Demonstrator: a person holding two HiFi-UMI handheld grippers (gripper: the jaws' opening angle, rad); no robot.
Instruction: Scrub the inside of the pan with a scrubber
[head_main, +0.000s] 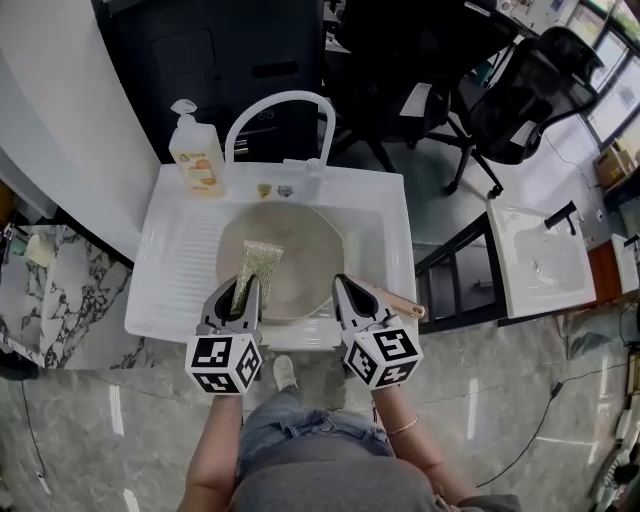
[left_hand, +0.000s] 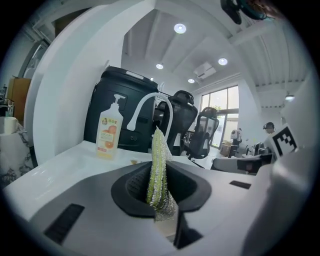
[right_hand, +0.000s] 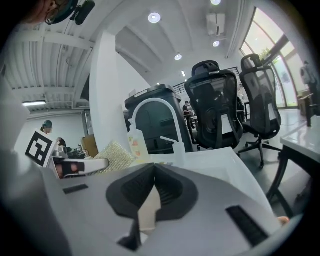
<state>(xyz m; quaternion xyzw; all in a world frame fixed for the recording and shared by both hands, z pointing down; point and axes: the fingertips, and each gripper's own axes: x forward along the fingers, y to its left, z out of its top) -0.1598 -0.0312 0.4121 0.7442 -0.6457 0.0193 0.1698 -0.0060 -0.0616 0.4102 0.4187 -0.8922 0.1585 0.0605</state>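
A round grey pan (head_main: 305, 250) lies in the white sink (head_main: 175, 260), its wooden handle (head_main: 406, 304) pointing right over the sink's front rim. My left gripper (head_main: 246, 290) is shut on a green and silver scrubber (head_main: 259, 262), which hangs over the pan's left side. In the left gripper view the scrubber (left_hand: 157, 170) stands upright between the jaws of that gripper (left_hand: 159, 200). At the pan's right edge my right gripper (head_main: 345, 292) is shut on the handle. The handle (right_hand: 148, 212) shows as a beige strip between the jaws of the right gripper (right_hand: 152, 200).
A soap bottle (head_main: 196, 156) stands at the sink's back left corner, beside the arched white faucet (head_main: 280, 104). Black office chairs (head_main: 520, 100) and a dark cabinet (head_main: 220, 60) stand behind. A second white basin (head_main: 540, 262) sits to the right.
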